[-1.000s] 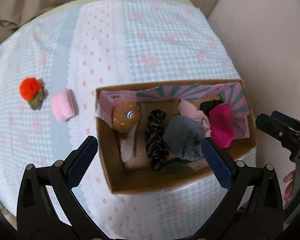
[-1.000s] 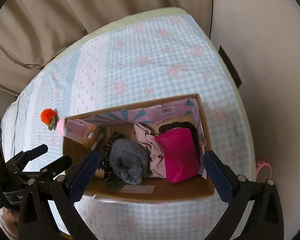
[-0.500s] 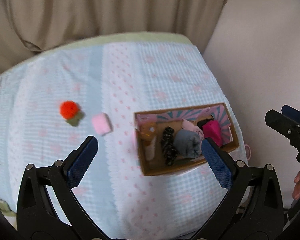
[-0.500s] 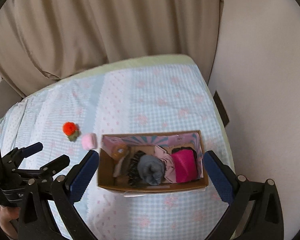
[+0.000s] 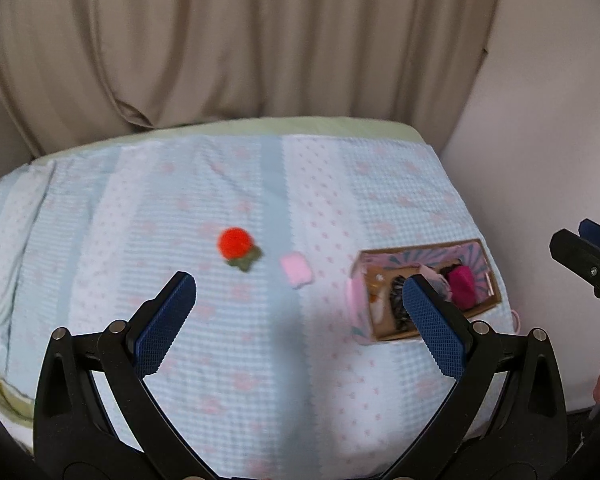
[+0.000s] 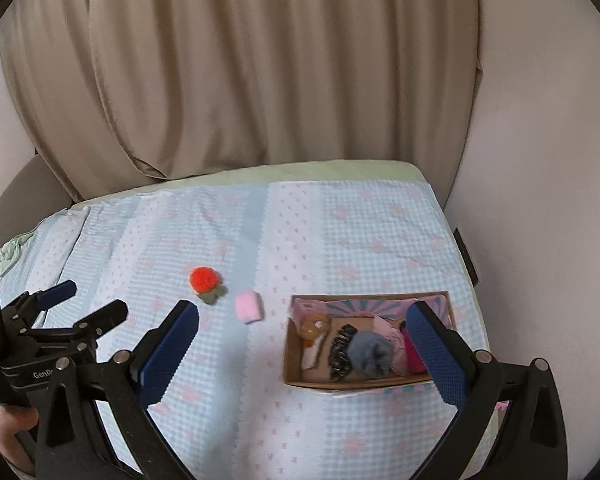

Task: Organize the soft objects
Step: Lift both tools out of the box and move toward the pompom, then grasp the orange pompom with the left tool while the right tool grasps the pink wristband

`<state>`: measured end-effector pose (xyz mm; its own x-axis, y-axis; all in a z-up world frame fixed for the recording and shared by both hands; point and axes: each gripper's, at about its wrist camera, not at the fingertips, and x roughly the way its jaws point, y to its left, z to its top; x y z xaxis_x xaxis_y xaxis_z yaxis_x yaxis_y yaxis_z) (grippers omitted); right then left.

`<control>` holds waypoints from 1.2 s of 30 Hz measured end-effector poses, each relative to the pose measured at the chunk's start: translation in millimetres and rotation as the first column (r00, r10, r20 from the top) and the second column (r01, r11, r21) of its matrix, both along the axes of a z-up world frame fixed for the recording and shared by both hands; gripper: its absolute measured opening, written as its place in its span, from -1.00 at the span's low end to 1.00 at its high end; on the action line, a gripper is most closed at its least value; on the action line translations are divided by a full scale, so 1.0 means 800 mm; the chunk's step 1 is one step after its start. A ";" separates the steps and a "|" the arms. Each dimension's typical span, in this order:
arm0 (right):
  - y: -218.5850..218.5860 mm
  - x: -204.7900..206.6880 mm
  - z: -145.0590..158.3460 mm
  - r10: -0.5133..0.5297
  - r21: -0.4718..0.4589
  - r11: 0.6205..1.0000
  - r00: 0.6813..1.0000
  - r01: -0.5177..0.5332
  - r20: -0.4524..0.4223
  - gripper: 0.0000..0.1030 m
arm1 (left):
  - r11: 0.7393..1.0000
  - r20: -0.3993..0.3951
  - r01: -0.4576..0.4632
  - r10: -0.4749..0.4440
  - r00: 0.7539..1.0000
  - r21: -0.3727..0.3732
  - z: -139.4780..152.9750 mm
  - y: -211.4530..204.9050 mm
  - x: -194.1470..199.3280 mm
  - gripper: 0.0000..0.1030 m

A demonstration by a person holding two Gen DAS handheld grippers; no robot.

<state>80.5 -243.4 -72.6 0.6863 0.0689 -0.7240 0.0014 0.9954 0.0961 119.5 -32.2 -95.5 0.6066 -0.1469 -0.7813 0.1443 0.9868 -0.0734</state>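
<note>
An open cardboard box [image 6: 294, 380] [image 5: 362, 330] stands on the checked bedspread at the right. It holds a grey fuzzy roll [image 6: 370, 354], a magenta cloth [image 6: 412, 356] [image 5: 462, 282], a black scrunchie [image 6: 340, 354] and a round brown plush [image 6: 314, 326]. Left of the box lie a pink soft roll [image 6: 249, 306] [image 5: 297, 270] and an orange pompom with a green leaf [image 6: 204, 280] [image 5: 235, 244]. My left gripper [image 5: 300, 312] and right gripper [image 6: 306, 342] are both open, high above the bed and holding nothing.
A beige curtain [image 6: 240, 72] hangs behind the bed and a pale wall [image 6: 540, 160] runs along its right side. The bedspread [image 6: 340, 220] stretches bare beyond the box. A hand [image 6: 12, 426] grips the left tool's handle.
Both grippers have drawn back and up from the box, so the box and loose items look smaller and farther. The curtain has come into view. Jaws stayed open.
</note>
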 end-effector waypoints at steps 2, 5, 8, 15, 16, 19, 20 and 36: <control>0.017 -0.002 0.005 -0.001 0.007 1.000 1.000 0.001 0.009 1.00 | 1.000 0.020 -0.013 0.013 1.000 0.001 0.007 0.024 -0.005 1.00; 0.040 -0.003 0.009 0.001 0.002 1.000 1.000 -0.002 0.022 1.00 | 0.999 0.047 -0.032 0.032 0.998 -0.004 0.016 0.059 -0.009 1.00; 0.059 -0.001 0.010 -0.002 -0.002 1.000 1.000 0.002 0.023 1.00 | 0.999 0.054 -0.040 0.041 0.998 -0.015 0.017 0.090 -0.007 1.00; 0.107 0.017 -0.014 0.003 0.019 1.000 1.000 -0.003 0.024 1.00 | 1.000 0.042 -0.001 0.002 0.999 -0.025 -0.003 0.140 0.015 1.00; 0.113 0.021 -0.023 -0.002 0.024 1.000 1.000 0.001 0.020 1.00 | 1.000 0.037 0.010 -0.009 0.999 -0.021 -0.009 0.147 0.022 1.00; 0.133 0.039 -0.059 -0.025 0.056 0.998 1.000 0.025 0.004 1.00 | 0.998 0.016 0.048 -0.047 0.999 -0.033 -0.033 0.166 0.047 0.99; 0.138 0.043 -0.070 -0.029 0.066 0.997 1.000 0.029 -0.003 1.00 | 0.997 0.008 0.062 -0.062 0.998 -0.037 -0.042 0.172 0.056 0.99; 0.205 0.145 -0.349 -0.166 0.043 0.984 0.982 0.170 -0.089 1.00 | 0.952 -0.069 0.283 -0.292 0.954 -0.117 -0.292 0.194 0.223 0.99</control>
